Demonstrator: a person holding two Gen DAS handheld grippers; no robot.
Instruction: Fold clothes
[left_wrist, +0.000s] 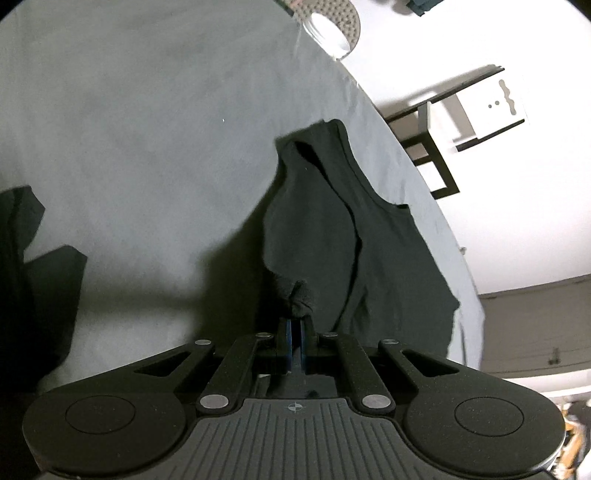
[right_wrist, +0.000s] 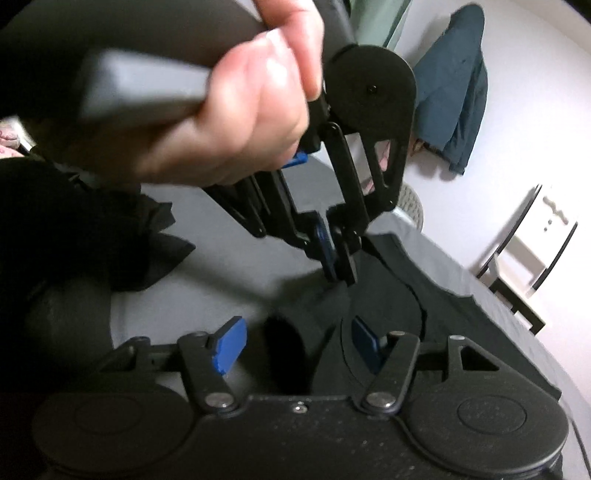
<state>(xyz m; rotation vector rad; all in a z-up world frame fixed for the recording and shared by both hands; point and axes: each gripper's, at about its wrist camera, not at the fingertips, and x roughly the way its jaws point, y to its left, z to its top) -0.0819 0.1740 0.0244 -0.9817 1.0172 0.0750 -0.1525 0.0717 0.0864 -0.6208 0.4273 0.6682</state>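
Two tongs at work over one black tank top (left_wrist: 373, 240) spread on a grey-sheeted bed (left_wrist: 129, 129); left tongs (left_wrist: 295, 321) pressed narrow on a bunched pinch of the top's fabric, lifted clear of the sheet, with the rest of the garment trailing away toward the bed's edge; same left tongs (right_wrist: 338, 273) seen from the right wrist view, gripped by a hand (right_wrist: 236, 122), tips closed on cloth near the neckline; right tongs (right_wrist: 299, 343) spread wide with blue pads (right_wrist: 229, 345) apart, holding nothing, poised just above the top's upper part; second dark garment (left_wrist: 33, 280) heaped at the bed's left side, apart from the first and not being handled; chair (left_wrist: 465, 122) and hanging blue jacket (right_wrist: 454, 88) beyond the bed, by the wall; judged an early stage: first fold only being raised, no neat folded shape visible, second garment apparently unfolded and left to do.
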